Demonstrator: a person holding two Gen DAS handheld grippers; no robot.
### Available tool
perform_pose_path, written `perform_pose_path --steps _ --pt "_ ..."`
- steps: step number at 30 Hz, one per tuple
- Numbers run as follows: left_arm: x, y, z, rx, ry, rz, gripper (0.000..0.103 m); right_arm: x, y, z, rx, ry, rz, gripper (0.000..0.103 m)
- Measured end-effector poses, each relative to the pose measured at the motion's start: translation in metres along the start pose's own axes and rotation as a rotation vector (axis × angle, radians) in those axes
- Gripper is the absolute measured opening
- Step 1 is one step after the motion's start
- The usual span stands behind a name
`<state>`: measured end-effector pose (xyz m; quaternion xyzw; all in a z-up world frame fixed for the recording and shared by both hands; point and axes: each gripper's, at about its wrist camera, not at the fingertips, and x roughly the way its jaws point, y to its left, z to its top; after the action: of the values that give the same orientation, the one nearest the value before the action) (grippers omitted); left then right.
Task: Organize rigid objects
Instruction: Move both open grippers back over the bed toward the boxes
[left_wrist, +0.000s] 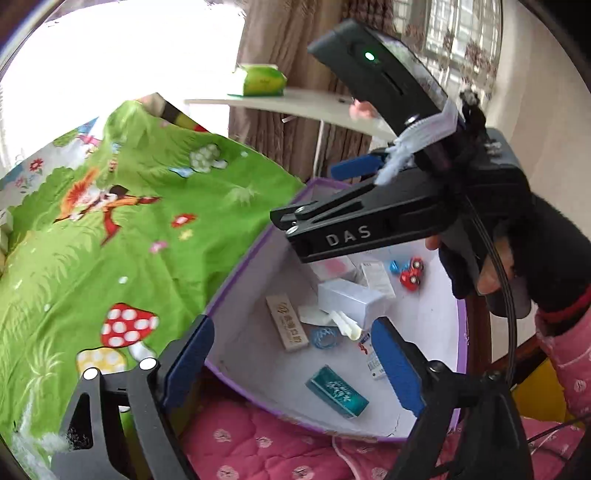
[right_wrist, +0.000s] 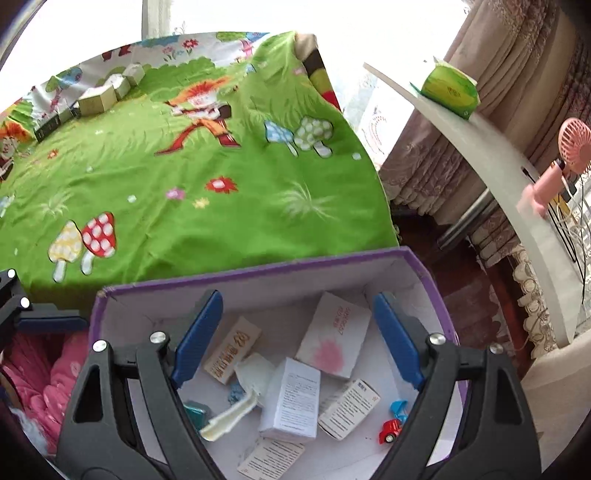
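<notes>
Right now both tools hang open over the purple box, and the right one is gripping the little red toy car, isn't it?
Not quite. Both tools do hang open over the purple box, but the right tool grips nothing. The right wrist view shows its blue pads apart with only air between them, while the red toy car lies loose on the box floor. The left tool is empty too.

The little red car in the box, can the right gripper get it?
Probably yes. The right gripper is open above the box, and the red car lies uncovered near its right finger.

Home bedroom: cartoon bedsheet (right_wrist: 177, 192), pink quilt (left_wrist: 280, 446), curtains (right_wrist: 517, 74).
</notes>
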<state>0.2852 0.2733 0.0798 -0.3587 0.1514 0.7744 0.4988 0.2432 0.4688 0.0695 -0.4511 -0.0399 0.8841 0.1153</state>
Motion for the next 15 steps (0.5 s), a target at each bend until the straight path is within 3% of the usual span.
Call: perform_pose_path --steps 2,6,10,13,15 --pt "-0.019 0.039 -0.009 -0.095 -0.040 0.054 0.090 -0.004 0.019 0.023 -0.018 -0.044 0.061 0.090" --pt "-0.044 0.150 -0.041 -0.351 -0.022 0.228 0.095 0.009 0.089 0.064 -0.129 -0.083 0.186 0.092" --pt "-0.058 0.252 -0.084 -0.450 0.079 0.514 0.096 0.044 0.177 0.097 -0.275 -0.097 0.286 0.092" --pt "-0.073 0.320 -0.114 -0.529 0.099 0.702 0.096 0.070 0.237 0.115 -0.327 -0.077 0.377 0.092" --pt "-0.090 0.356 -0.130 -0.610 0.086 0.745 0.096 0.086 0.269 0.127 -0.352 -0.071 0.422 0.092"
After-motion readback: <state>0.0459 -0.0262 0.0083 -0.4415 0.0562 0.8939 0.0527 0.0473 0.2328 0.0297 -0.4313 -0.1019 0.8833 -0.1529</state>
